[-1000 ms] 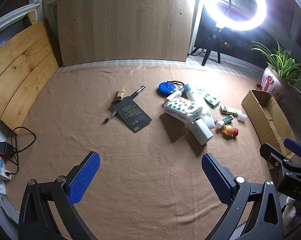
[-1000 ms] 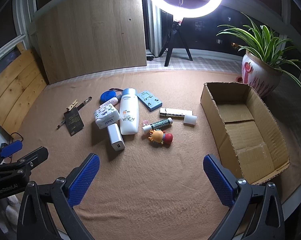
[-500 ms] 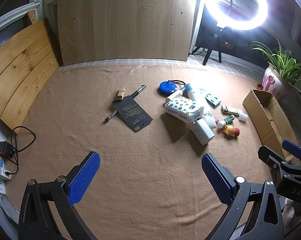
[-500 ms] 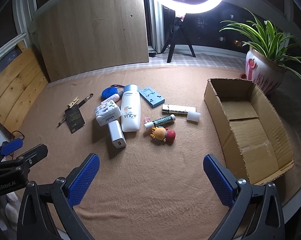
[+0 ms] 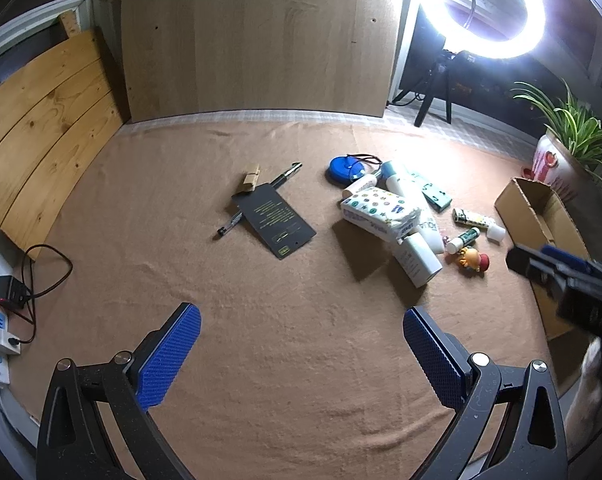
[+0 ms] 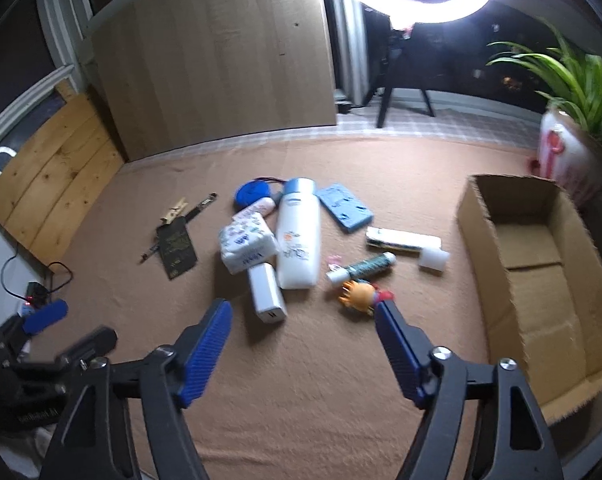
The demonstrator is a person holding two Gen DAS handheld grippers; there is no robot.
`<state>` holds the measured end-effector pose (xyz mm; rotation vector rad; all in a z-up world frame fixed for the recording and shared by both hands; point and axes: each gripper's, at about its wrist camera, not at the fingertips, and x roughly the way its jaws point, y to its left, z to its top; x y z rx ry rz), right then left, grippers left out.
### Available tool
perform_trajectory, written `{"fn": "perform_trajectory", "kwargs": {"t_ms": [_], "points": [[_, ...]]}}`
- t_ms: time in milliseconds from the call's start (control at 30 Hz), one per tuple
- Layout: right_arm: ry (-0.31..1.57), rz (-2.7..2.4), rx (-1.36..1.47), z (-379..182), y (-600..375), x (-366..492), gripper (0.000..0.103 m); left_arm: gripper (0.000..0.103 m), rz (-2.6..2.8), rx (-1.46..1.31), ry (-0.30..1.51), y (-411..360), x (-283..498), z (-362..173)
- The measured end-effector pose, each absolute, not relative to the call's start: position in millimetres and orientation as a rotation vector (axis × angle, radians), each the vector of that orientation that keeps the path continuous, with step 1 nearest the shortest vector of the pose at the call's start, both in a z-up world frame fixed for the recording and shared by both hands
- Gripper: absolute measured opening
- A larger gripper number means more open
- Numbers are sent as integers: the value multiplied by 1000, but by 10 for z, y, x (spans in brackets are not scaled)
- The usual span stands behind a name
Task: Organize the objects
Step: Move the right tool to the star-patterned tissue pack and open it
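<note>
A pile of small items lies on the brown mat: a white Aqua bottle, a tissue pack, a white power bank, a blue round case, a blue tray, a green tube, a toy figure and a black card over a pen. An open cardboard box stands to the right. My right gripper is open and empty, just short of the power bank and toy. My left gripper is open and empty, farther back from the pile.
A wooden board leans at the back and wood slats at the left. A ring light on a tripod and a potted plant stand behind the mat. A power strip with cables lies at the left edge.
My right gripper has moved forward and down toward the pile, and its jaws have narrowed somewhat. The left gripper has barely moved.
</note>
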<state>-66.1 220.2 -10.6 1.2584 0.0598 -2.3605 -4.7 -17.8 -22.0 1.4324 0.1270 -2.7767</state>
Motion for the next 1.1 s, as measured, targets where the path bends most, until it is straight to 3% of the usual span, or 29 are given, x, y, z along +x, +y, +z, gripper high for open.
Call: {"fn": "perform_trajectory", "kwargs": {"t_ms": [167, 233, 467, 633, 1100], "points": [[59, -2278, 1263, -134, 2002, -874, 66, 103, -2741, 1432, 155, -336, 8, -267], [57, -2239, 1274, -161, 1903, -975, 60, 103, -2726, 1430, 168, -401, 26, -282], [-76, -2096, 1375, -352, 1666, -1379, 56, 103, -2678, 1427, 210, -603, 86, -344], [-106, -2046, 1447, -478, 1532, -1616, 45, 103, -2642, 1417, 241, -748, 127, -372], [-11, -2036, 1558, -759, 1273, -1874, 36, 102, -2587, 1404, 279, -942, 197, -393]]}}
